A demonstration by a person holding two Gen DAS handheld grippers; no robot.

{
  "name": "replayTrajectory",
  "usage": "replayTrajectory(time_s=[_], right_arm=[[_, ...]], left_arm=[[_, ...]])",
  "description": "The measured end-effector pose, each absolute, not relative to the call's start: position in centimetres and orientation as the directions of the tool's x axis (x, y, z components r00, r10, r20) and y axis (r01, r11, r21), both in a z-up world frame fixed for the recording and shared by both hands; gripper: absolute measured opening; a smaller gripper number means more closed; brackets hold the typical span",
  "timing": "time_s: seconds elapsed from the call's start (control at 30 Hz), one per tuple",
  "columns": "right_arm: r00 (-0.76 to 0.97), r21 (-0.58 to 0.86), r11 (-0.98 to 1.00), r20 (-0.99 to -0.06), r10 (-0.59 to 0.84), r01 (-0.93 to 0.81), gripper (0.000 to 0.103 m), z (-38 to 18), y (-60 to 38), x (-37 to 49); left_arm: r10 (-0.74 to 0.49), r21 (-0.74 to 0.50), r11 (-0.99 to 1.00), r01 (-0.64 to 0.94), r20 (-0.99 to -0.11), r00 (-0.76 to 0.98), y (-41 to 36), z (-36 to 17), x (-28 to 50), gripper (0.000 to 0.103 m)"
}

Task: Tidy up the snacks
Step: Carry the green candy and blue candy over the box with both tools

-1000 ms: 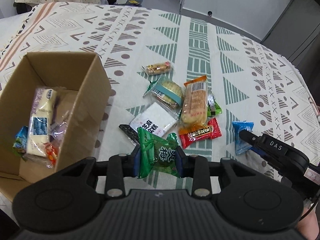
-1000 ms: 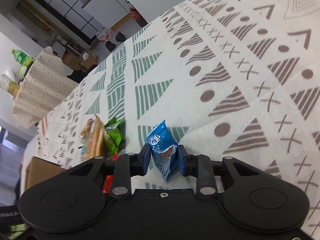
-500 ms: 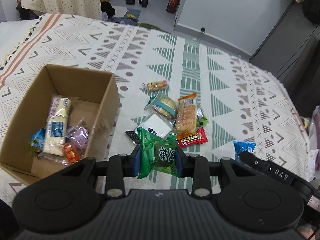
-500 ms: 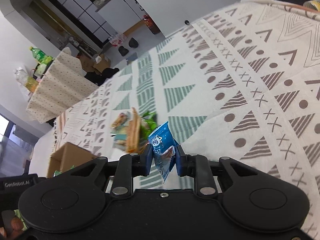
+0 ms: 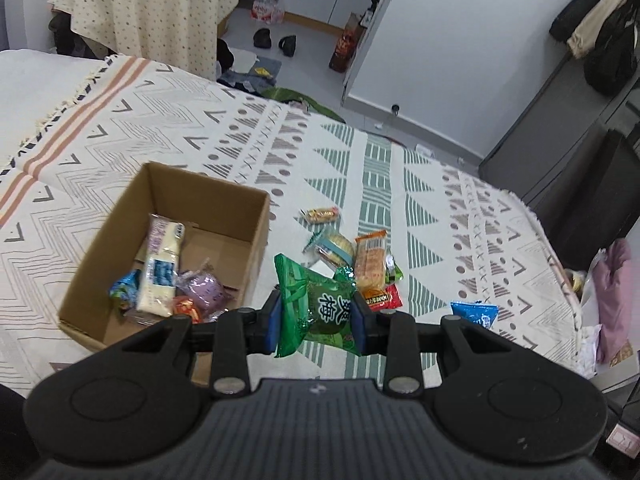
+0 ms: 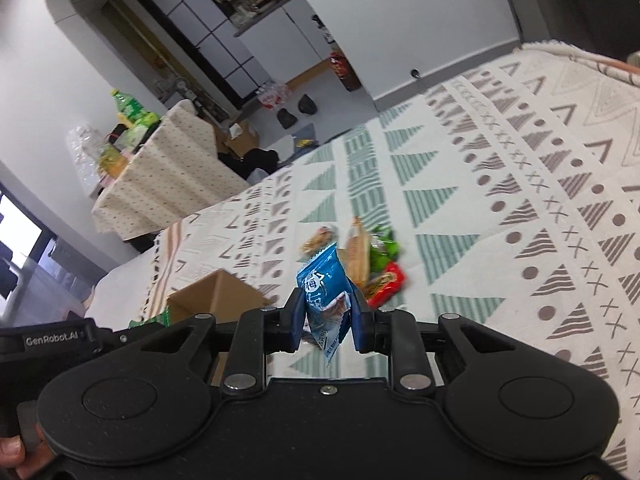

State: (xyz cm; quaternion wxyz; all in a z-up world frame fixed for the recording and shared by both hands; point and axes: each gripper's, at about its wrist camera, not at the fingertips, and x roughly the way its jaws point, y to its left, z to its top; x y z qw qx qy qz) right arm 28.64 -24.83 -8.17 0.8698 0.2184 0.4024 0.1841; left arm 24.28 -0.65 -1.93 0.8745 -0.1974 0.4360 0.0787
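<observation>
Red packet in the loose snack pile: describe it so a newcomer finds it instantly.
On the patterned cloth, right of the cardboard box, lies a small pile of snacks. At its near edge, below the long orange packet, sits the red packet, the pile's only red wrapper.

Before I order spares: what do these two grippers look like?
Both are matte black plastic with round side discs and blue finger pads. The left gripper has a ribbed top; the right gripper has a smooth one. The left's handle reads "GenRobot.AI".

Patterned cloth-covered surface (image 5: 400,168) fills mid-frame; cardboard box (image 5: 224,200) w/ snacks sits left-centre, loose snack pile (image 5: 360,256) just right of it, centre.
</observation>
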Motion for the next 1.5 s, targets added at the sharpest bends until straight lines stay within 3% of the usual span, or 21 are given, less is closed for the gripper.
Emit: replayTrajectory(time_s=[0.67, 1.5], right_arm=[[0.608, 0.503, 0.833, -0.593, 0.527, -0.232, 0.023, -5.0, -17.5, 25.9], [0.528, 0.484, 0.83, -0.645, 0.553, -0.277, 0.023, -6.5, -8.7, 27.6]], left_arm=[[-0.044, -0.351, 0.874, -0.335, -0.746, 0.665, 6.1, 0.3, 20.8, 0.033], [-0.046, -0.388, 0.815, -0.431, -0.785, 0.618, 13.8, -3.4, 21.3, 0.034]])
